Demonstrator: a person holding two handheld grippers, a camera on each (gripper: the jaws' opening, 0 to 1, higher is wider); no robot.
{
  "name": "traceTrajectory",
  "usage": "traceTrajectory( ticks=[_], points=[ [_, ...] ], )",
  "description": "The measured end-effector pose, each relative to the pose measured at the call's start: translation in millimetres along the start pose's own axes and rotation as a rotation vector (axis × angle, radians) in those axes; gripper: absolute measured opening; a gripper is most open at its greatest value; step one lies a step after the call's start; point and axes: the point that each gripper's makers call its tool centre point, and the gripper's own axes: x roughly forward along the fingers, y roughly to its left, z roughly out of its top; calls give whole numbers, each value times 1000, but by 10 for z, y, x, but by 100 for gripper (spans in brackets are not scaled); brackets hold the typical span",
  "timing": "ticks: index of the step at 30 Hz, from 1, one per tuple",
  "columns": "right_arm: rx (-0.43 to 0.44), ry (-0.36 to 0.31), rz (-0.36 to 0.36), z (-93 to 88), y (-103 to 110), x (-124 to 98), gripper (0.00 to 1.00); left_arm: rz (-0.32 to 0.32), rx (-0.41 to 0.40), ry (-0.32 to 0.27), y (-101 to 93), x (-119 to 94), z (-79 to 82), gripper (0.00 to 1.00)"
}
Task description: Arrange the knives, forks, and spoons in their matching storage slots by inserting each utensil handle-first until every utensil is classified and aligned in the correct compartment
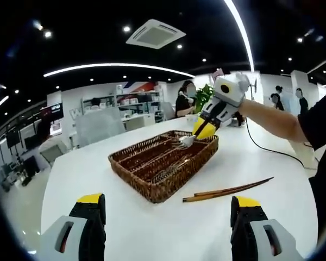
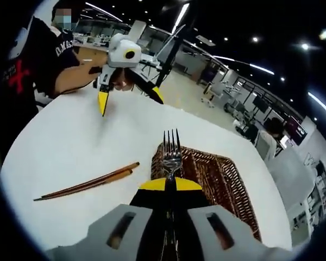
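— Where's the fork (image 2: pixel 171 154)?
— Pinched tight in the right gripper (image 2: pixel 170 184), tines poking past its jaws, over the basket (image 2: pixel 228 174).
— And the left gripper (image 1: pixel 168 209)?
— Jaws wide apart, holding nothing.
— Tip?
— Turn it handle-first, then slide slowly.

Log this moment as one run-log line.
right gripper: shut on fork, over basket | left gripper: open | chopsticks: on table

Fork (image 2: pixel 171 154) handle hidden btwn right jaws; basket (image 1: pixel 131 156) contents blurred, possibly more forks.
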Motion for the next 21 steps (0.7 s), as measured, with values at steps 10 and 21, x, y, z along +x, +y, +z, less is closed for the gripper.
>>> traceTrajectory(
  ticks=[10, 21],
  points=[
    [41, 49, -17, -203, -394, 112, 0, 9, -9, -11, 25, -5, 20, 100],
    [34, 68, 1, -382, -655, 330, 0, 9, -6, -6, 16, 26, 18, 100]
  ],
)
